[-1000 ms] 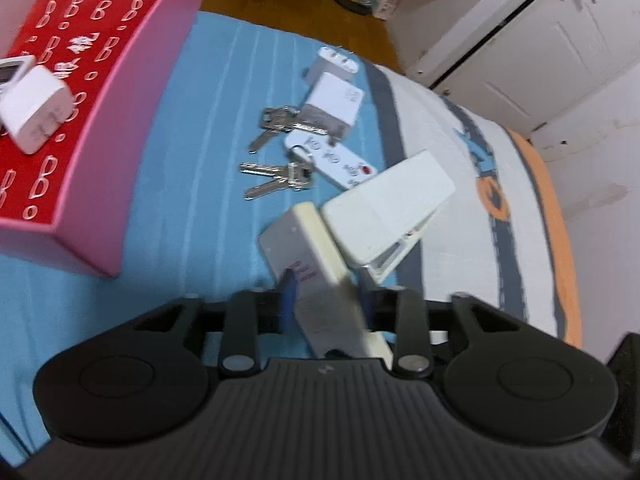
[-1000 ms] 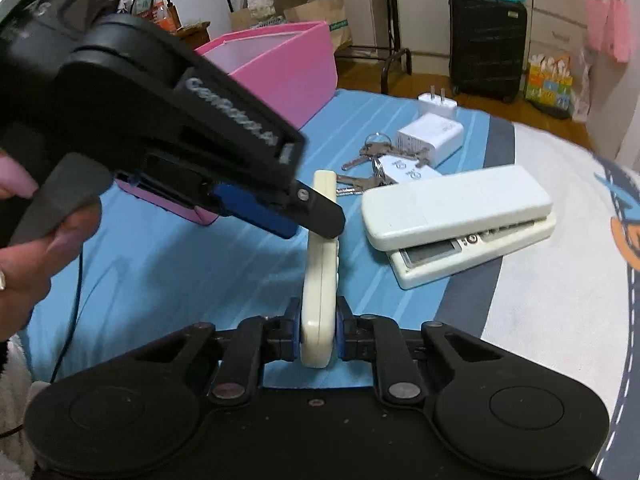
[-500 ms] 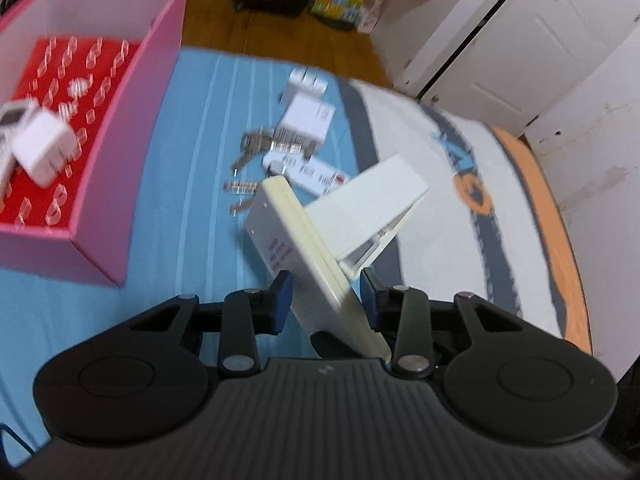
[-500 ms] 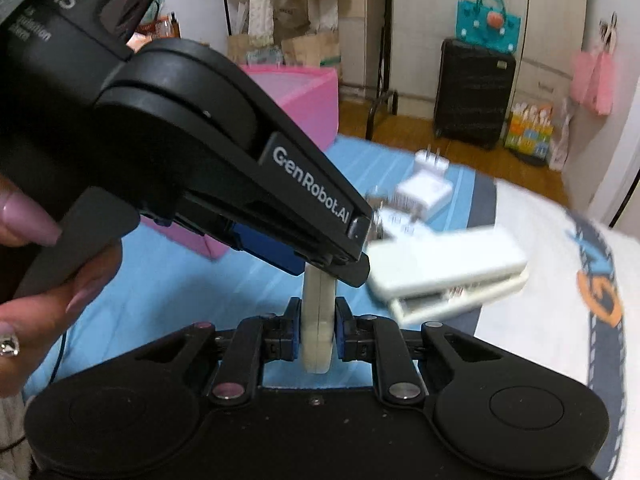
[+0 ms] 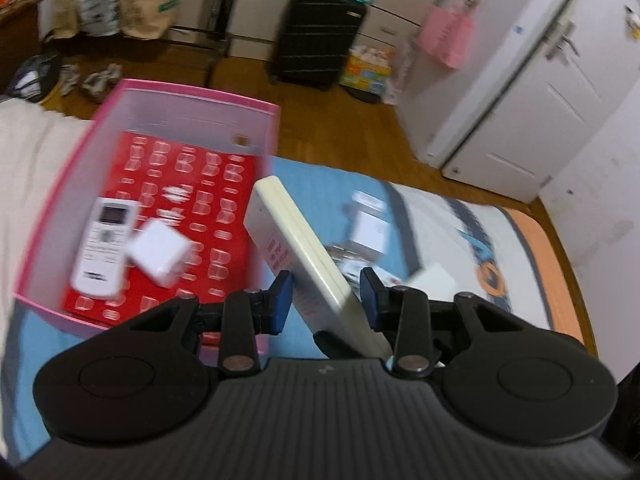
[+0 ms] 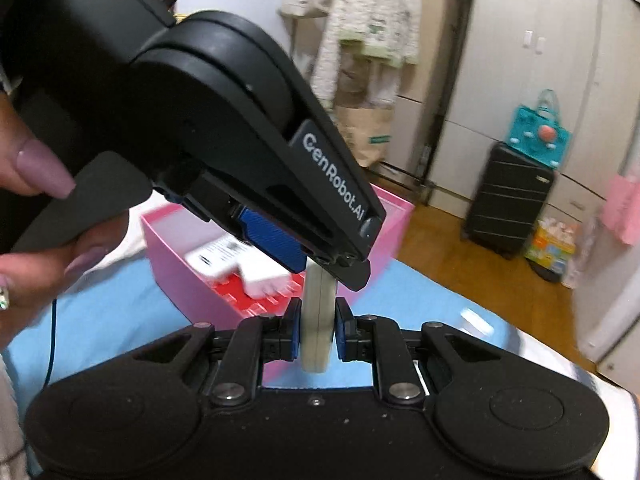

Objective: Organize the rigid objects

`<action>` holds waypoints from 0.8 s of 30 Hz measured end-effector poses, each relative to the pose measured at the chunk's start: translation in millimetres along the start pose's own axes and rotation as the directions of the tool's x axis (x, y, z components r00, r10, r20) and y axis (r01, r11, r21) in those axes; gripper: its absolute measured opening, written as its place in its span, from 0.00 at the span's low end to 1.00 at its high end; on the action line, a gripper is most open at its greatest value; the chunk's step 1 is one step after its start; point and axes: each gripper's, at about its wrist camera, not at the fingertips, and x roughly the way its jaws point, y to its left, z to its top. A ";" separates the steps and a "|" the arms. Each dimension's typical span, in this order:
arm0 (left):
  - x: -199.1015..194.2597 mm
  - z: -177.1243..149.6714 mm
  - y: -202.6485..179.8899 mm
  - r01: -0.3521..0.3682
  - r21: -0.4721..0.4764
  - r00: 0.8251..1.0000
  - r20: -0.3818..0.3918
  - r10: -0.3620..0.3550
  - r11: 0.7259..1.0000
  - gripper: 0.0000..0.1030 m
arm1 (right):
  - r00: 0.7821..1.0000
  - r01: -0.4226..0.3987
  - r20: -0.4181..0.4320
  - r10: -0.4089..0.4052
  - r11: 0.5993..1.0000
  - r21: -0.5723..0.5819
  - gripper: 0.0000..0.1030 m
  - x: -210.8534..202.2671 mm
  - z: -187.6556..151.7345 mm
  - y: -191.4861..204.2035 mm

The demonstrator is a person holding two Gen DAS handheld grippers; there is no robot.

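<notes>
between the right gripper (image 6: 316, 334) pads, clenched: cream remote (image 6: 318, 320), raised at 3 o'clock of the pink box (image 5: 256, 112). left gripper (image 5: 326, 300) spread loose around it.

cream remote (image 6: 318, 320) lifted, carried toward pink box (image 5: 192, 100)

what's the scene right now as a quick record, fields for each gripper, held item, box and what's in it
right gripper: shut on the cream remote, pads on its two flat sides
left gripper: open, blue pads either side of the cream remote with gaps
cream remote: lifted off the blue bedspread, tilted toward the box
pink box: open top, red patterned floor
in box: white remote with a white charger beside it
on bedspread: more white items, blurred
</notes>
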 end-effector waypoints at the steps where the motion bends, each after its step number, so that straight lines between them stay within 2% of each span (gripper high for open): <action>1: -1.6 4.3 10.2 -0.009 -0.017 1.000 0.002 0.009 1.000 0.34 | 1.000 -0.015 -0.002 0.015 1.000 -0.010 0.19 6.7 5.8 3.0; 7: 14.9 42.4 66.9 -0.018 -0.115 1.000 -0.016 0.016 0.993 0.33 | 0.995 -0.056 -0.082 0.051 0.996 -0.064 0.19 54.6 45.0 9.0; 9: 26.5 51.7 84.4 0.006 -0.140 1.000 -0.020 -0.009 0.990 0.32 | 0.992 -0.037 -0.120 0.027 0.996 -0.080 0.19 72.1 56.6 8.1; 11: 41.3 58.8 99.6 0.037 -0.156 0.999 -0.032 -0.042 0.987 0.32 | 0.989 0.007 -0.145 -0.030 0.988 -0.156 0.19 87.7 59.0 14.9; 15: 77.4 66.2 126.5 0.086 -0.205 0.991 -0.080 -0.104 0.975 0.32 | 0.982 0.066 -0.143 -0.127 0.927 -0.370 0.19 115.1 50.7 31.7; 19: 105.3 71.0 149.5 0.111 -0.280 0.983 -0.109 -0.146 0.954 0.32 | 0.975 0.023 -0.190 -0.111 0.910 -0.414 0.18 142.5 50.4 20.4; 24: 130.3 82.5 162.0 0.093 -0.305 0.976 -0.160 -0.147 0.948 0.32 | 0.971 -0.011 -0.205 -0.120 0.838 -0.546 0.18 162.0 49.4 22.2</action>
